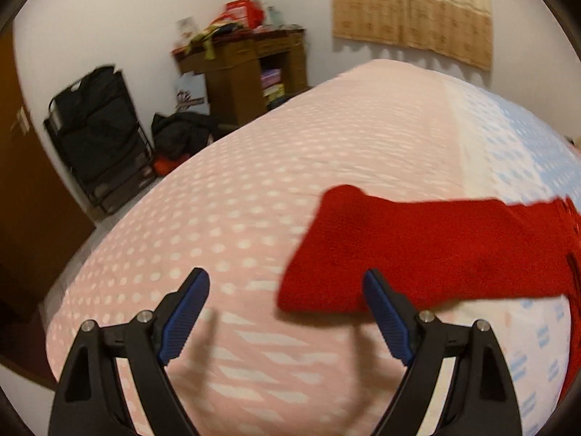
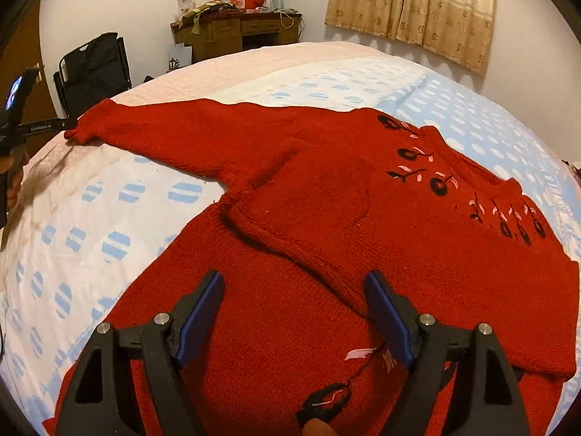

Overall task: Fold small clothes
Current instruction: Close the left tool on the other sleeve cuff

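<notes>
A red knitted sweater (image 2: 326, 200) with black flower embroidery lies flat on the bed (image 2: 109, 218). One sleeve stretches out to the left. The other is folded across the body. My right gripper (image 2: 294, 279) hovers open over the sweater's lower body with nothing clamped. In the left wrist view the outstretched sleeve's cuff (image 1: 326, 254) lies on the pink dotted bedspread (image 1: 218, 200). My left gripper (image 1: 287, 283) stands open just in front of it, its right fingertip (image 1: 374, 287) over the cuff's edge. In the right wrist view one of its fingers (image 2: 43, 125) shows beside the cuff (image 2: 83, 127).
Beyond the bed's far edge a cluttered wooden desk (image 1: 247, 69) stands against the wall. A black rack (image 1: 98, 134) and dark bags (image 1: 181, 134) sit on the floor to its left. A beige curtain (image 2: 410, 11) hangs at the back right. A brown door (image 1: 21, 181) is at the left.
</notes>
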`<action>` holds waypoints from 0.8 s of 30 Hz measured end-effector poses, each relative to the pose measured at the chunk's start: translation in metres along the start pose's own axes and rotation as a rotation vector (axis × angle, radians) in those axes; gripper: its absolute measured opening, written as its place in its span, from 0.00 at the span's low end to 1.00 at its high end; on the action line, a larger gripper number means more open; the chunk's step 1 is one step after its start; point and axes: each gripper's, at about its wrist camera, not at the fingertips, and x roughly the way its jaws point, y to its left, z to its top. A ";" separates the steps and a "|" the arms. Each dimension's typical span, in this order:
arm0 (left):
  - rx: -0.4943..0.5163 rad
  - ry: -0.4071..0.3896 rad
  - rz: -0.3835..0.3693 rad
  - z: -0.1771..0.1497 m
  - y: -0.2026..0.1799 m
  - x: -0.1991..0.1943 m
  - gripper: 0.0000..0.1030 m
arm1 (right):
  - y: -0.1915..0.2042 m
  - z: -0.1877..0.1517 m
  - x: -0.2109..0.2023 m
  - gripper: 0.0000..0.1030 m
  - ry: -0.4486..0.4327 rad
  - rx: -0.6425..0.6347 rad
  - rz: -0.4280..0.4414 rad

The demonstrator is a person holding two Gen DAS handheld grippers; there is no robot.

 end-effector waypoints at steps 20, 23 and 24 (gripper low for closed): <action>-0.365 0.171 -0.385 -0.013 -0.001 0.001 0.86 | 0.006 -0.009 -0.005 0.80 -0.021 -0.020 -0.045; -0.438 0.167 -0.407 -0.010 0.003 0.016 0.84 | 0.007 -0.010 -0.007 0.80 -0.025 -0.021 -0.053; -0.462 0.160 -0.408 -0.009 0.006 0.021 0.84 | 0.008 -0.011 -0.008 0.80 -0.027 -0.021 -0.056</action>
